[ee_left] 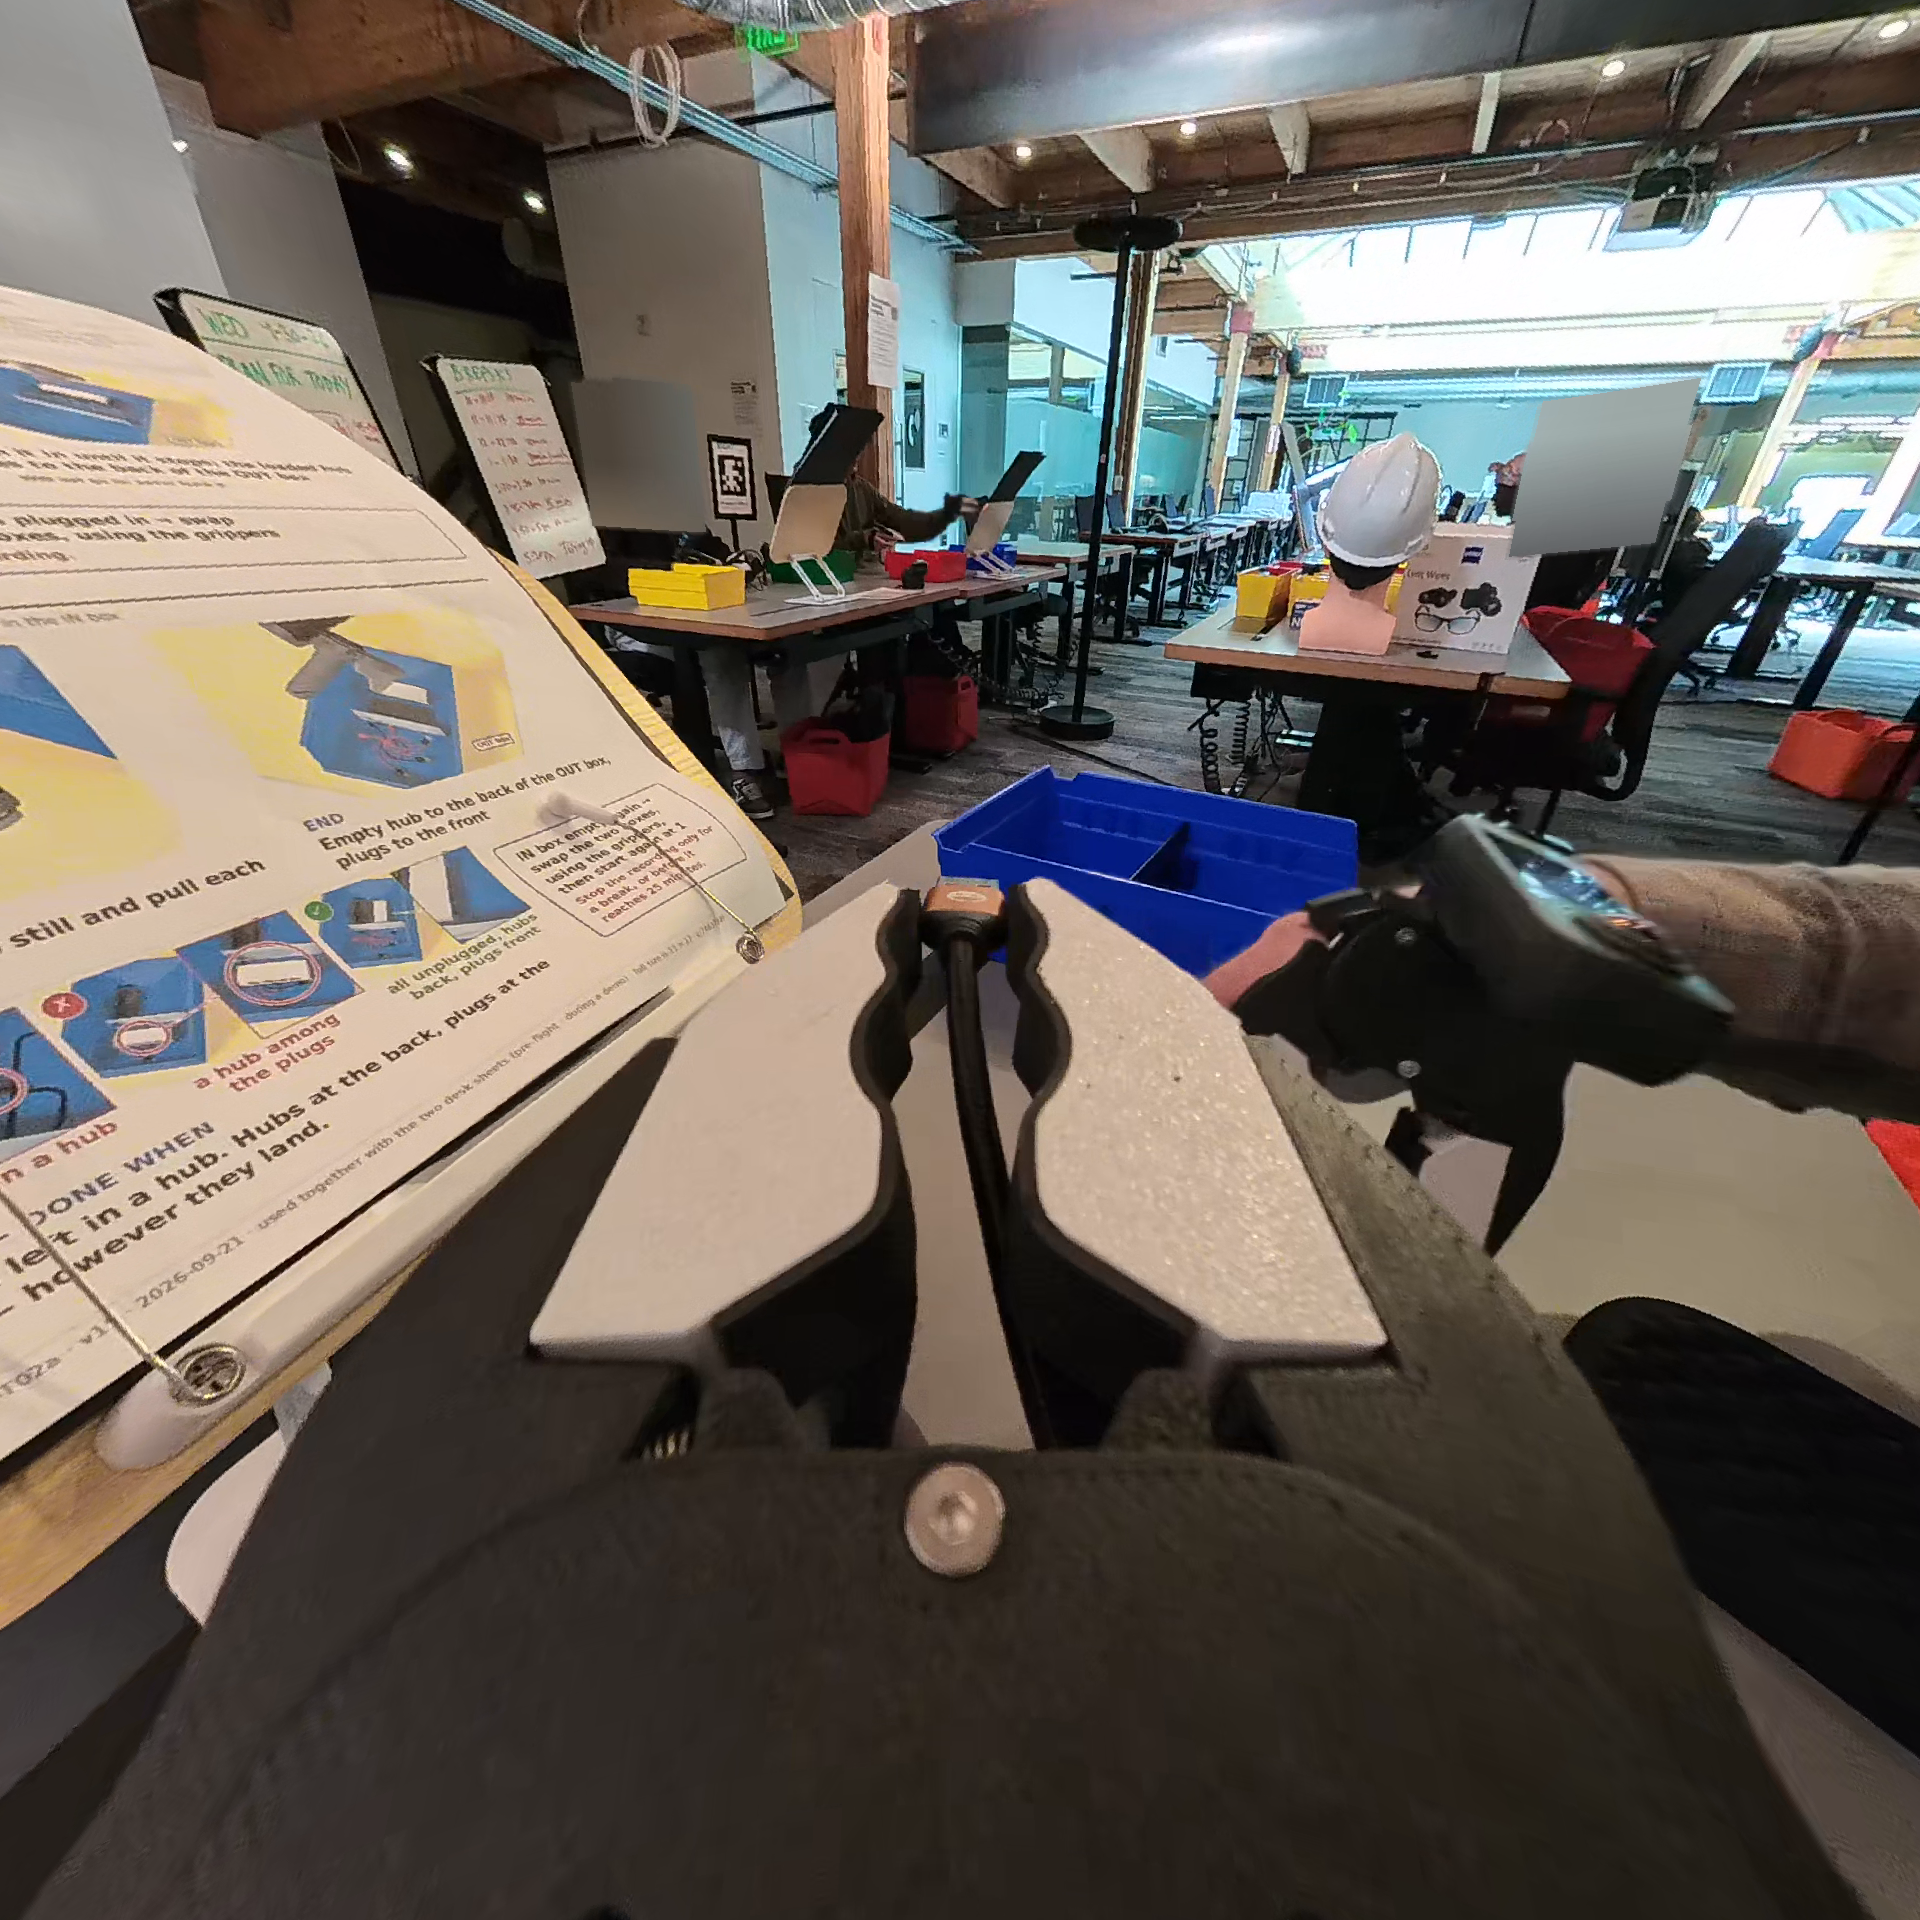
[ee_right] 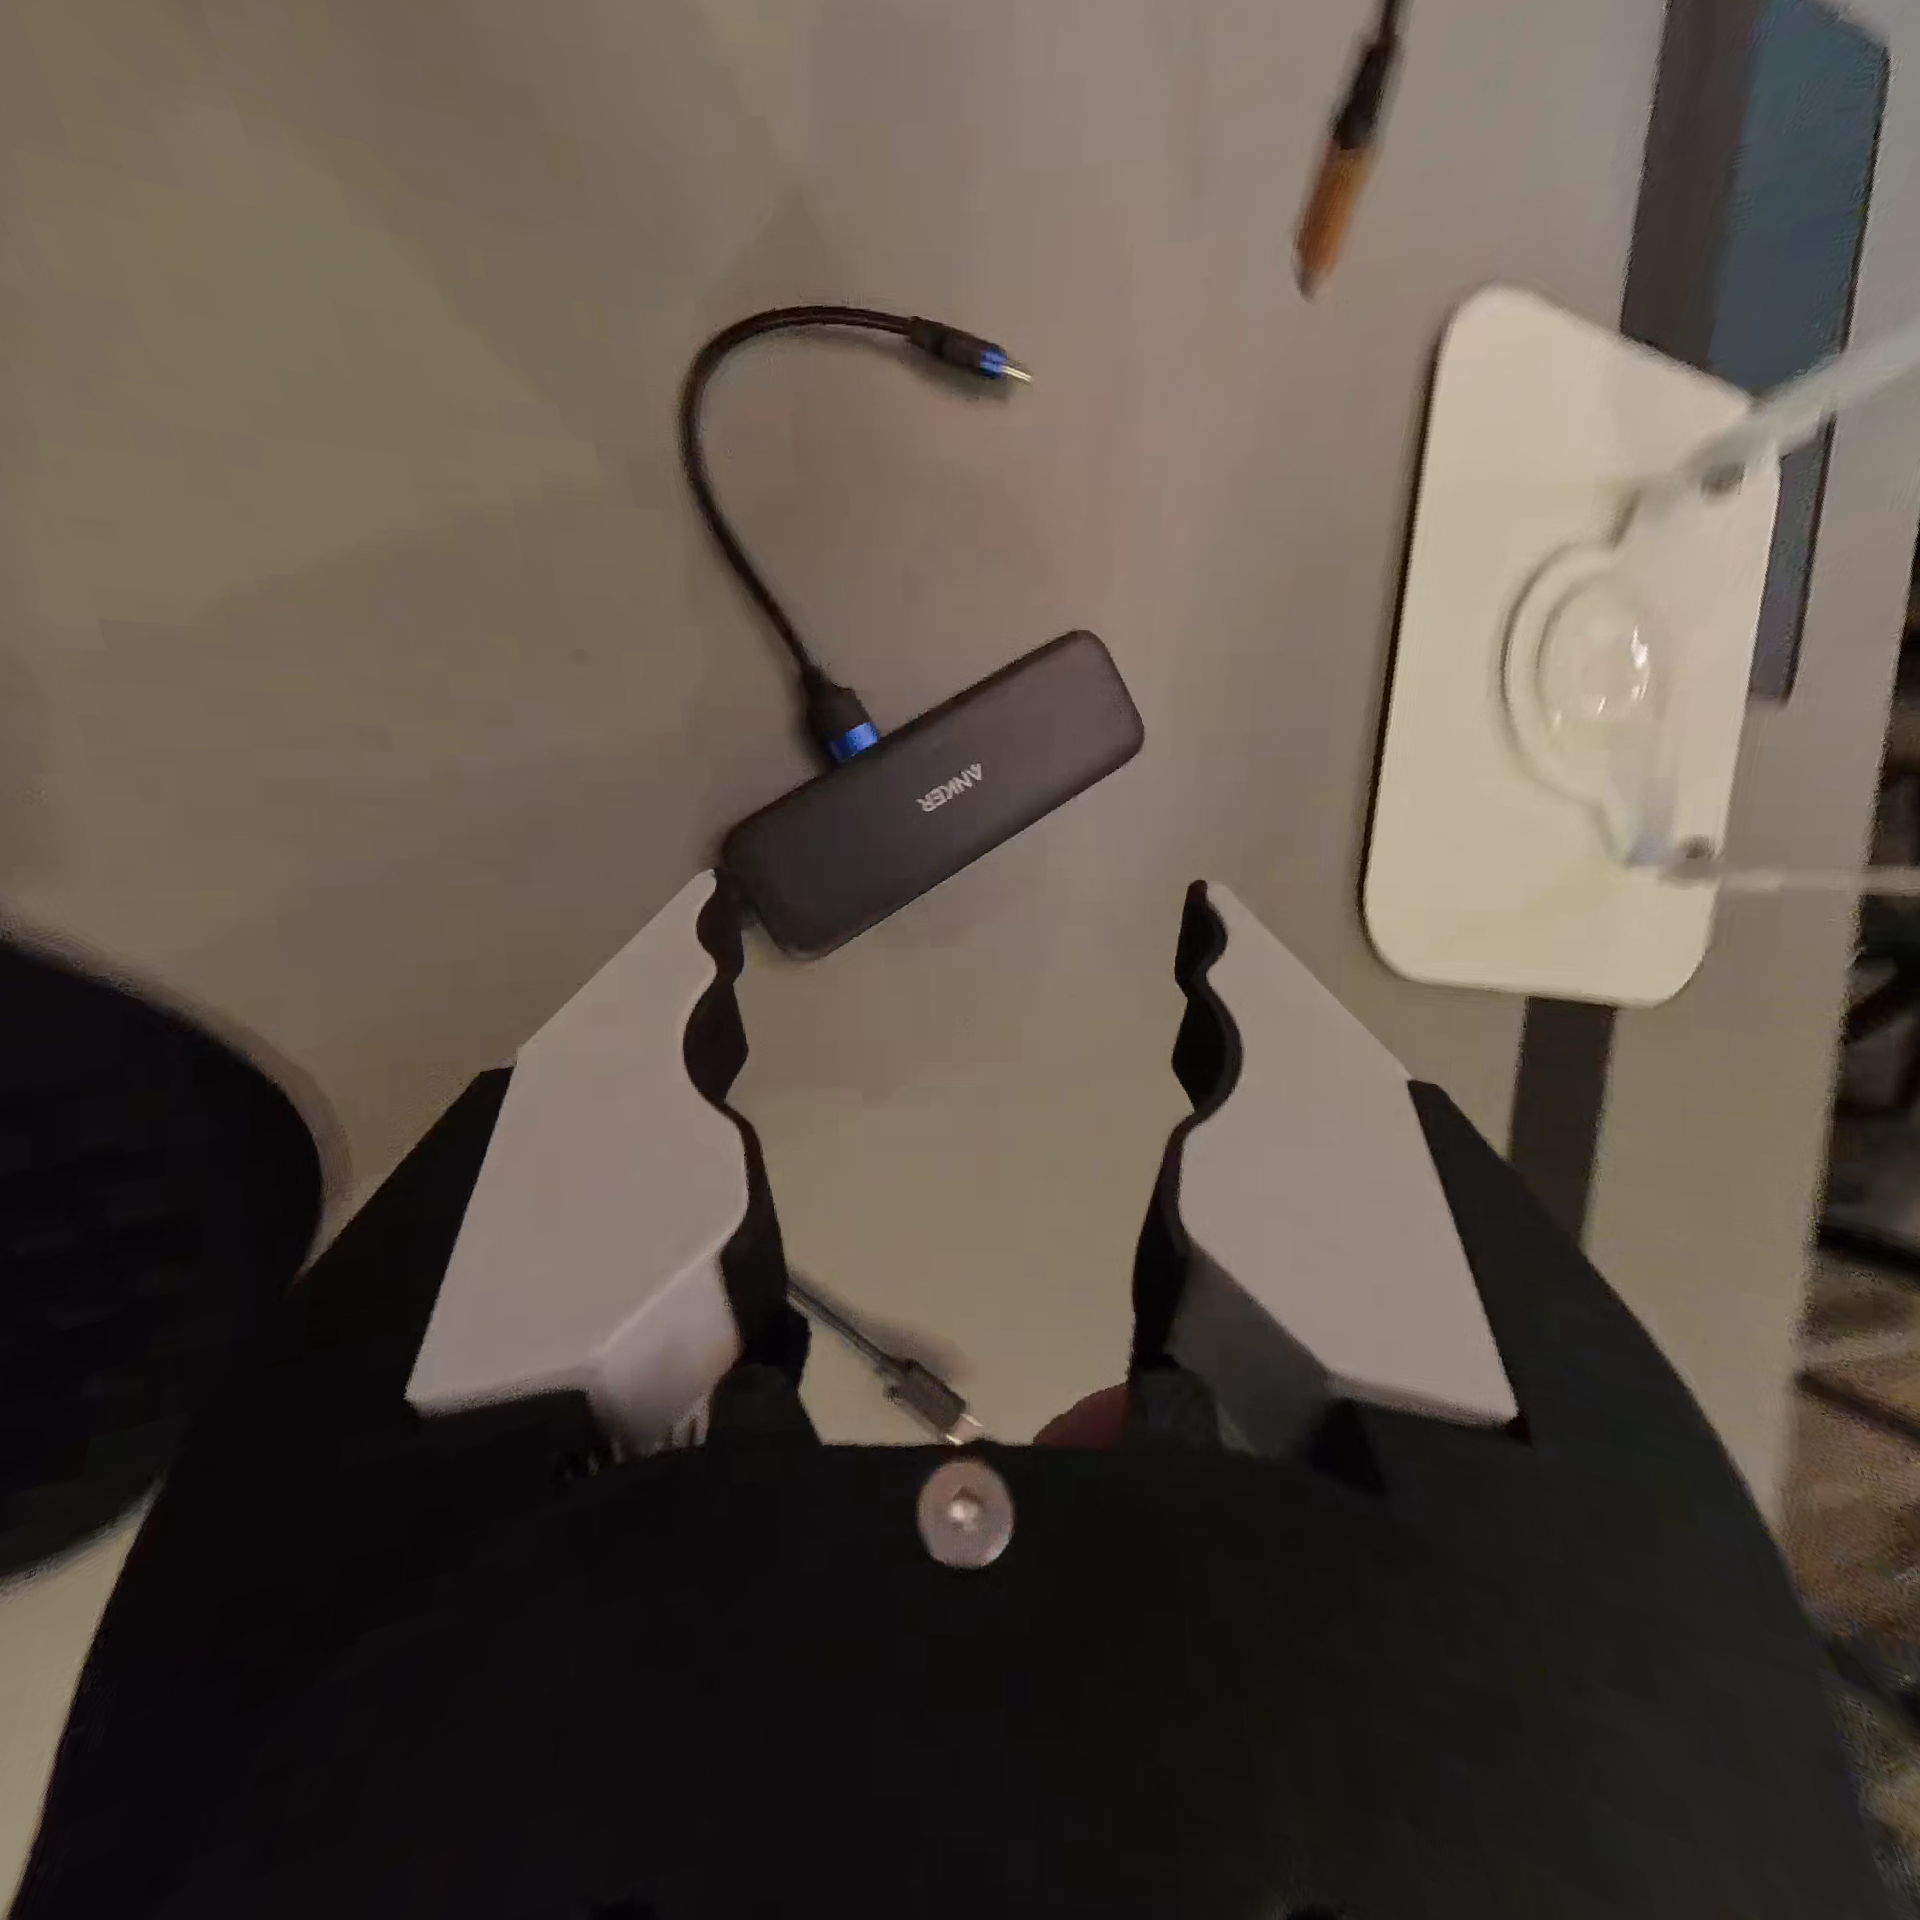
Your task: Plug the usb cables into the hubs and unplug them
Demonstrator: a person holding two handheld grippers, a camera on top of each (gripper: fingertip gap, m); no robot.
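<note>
The left gripper clamps a cable just behind its copper plug (nose forward, ready for insertion). The right gripper, jaws apart, hangs over the hub on the table, likely to steady it.

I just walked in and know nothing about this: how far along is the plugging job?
Early, it seems. Done: the left gripper has picked up a black cable with a copper-coloured plug, clamped between its fingers. In hand: the open right gripper hovers over the flat black hub with a short blue-ringed lead lying on the grey table. Left: gripping the hub, plugging in, unplugging. The blue divided bin looks empty.
</note>
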